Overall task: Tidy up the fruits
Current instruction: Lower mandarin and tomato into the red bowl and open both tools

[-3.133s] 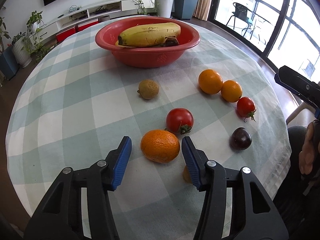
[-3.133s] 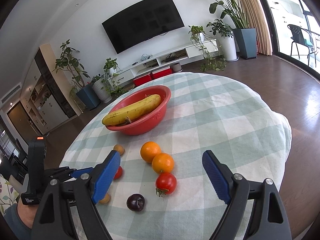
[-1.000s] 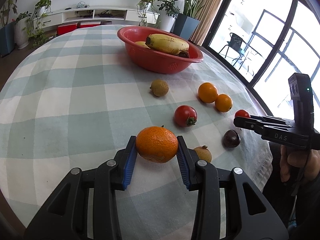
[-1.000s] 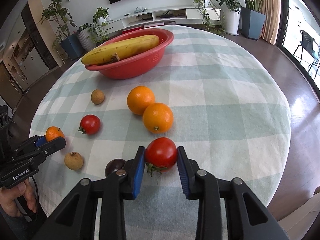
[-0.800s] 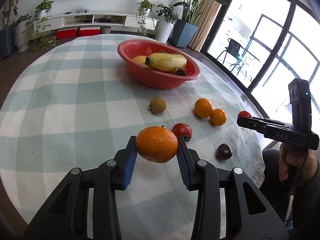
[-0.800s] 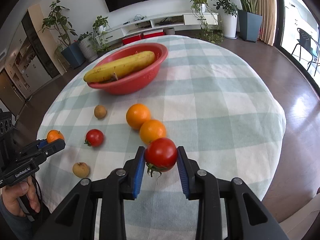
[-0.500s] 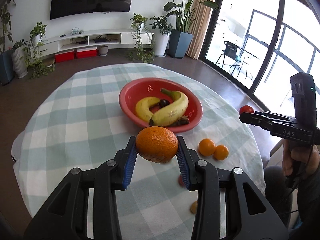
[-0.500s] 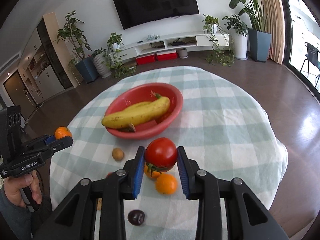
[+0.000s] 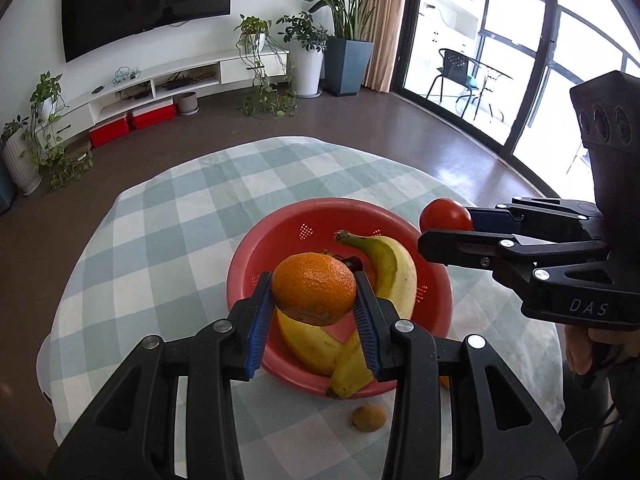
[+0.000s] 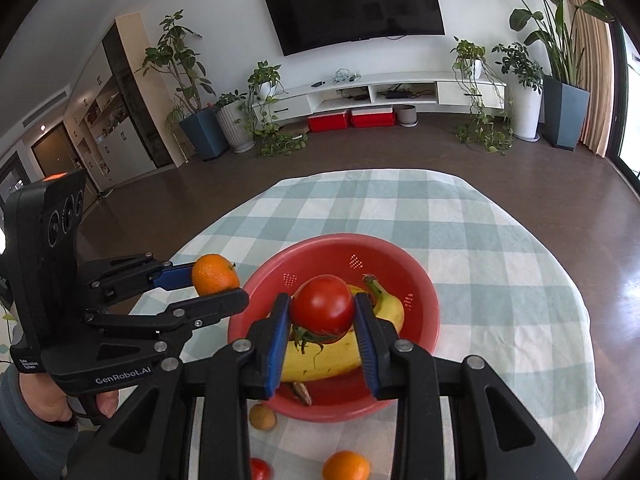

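Over bowl (image 9: 288,236): L gripper (image 9: 314,294) clamps mandarin (image 9: 314,294), R gripper (image 10: 322,310) tomato (image 10: 322,308).

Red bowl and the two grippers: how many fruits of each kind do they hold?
Yellow bananas in the red plastic bowl: 2
Dark round fruit in the bowl: 1
Orange mandarin in the left gripper: 1
Red tomato in the right gripper: 1
Total: 5

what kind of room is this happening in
Most likely a home living room: a wall-mounted TV hangs over a low white media console, potted houseplants line the wall, and the red fruit bowl sits on a round table with a checked cloth.
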